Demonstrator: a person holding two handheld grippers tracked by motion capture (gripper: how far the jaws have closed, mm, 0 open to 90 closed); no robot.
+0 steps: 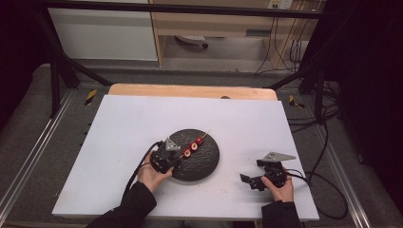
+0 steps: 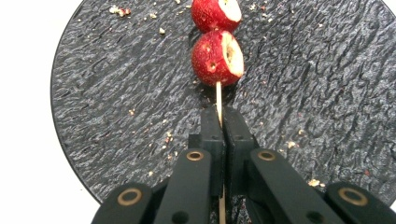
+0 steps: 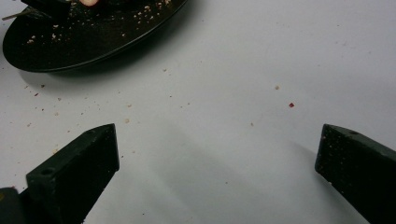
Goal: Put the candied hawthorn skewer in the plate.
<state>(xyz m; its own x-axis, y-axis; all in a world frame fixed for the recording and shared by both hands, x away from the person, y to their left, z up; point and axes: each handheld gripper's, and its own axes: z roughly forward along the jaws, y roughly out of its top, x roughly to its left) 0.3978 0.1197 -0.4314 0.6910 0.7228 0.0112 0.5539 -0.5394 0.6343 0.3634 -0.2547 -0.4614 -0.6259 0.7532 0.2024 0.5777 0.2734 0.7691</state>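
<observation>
A thin wooden skewer (image 2: pixel 218 95) with red fruit pieces (image 2: pixel 217 58) threaded on it lies over a round black textured plate (image 2: pixel 116 107). My left gripper (image 2: pixel 221 116) is shut on the skewer's bare end, the nearest fruit just beyond its fingertips. From above, the left gripper (image 1: pixel 177 155) sits at the plate's (image 1: pixel 206 164) left rim and the skewer (image 1: pixel 196 142) runs up and to the right across it. My right gripper (image 1: pixel 253 172) rests on the white table to the right of the plate, jaws wide apart and nothing between them (image 3: pixel 217 154).
Crumbs and small red flecks (image 3: pixel 291 105) are scattered on the white tabletop (image 1: pixel 123 128) and on the plate (image 3: pixel 70 51). A cable (image 1: pixel 140 166) trails from the left gripper. Beyond the table's wooden far edge (image 1: pixel 190 90) stand dark frame bars and a cabinet.
</observation>
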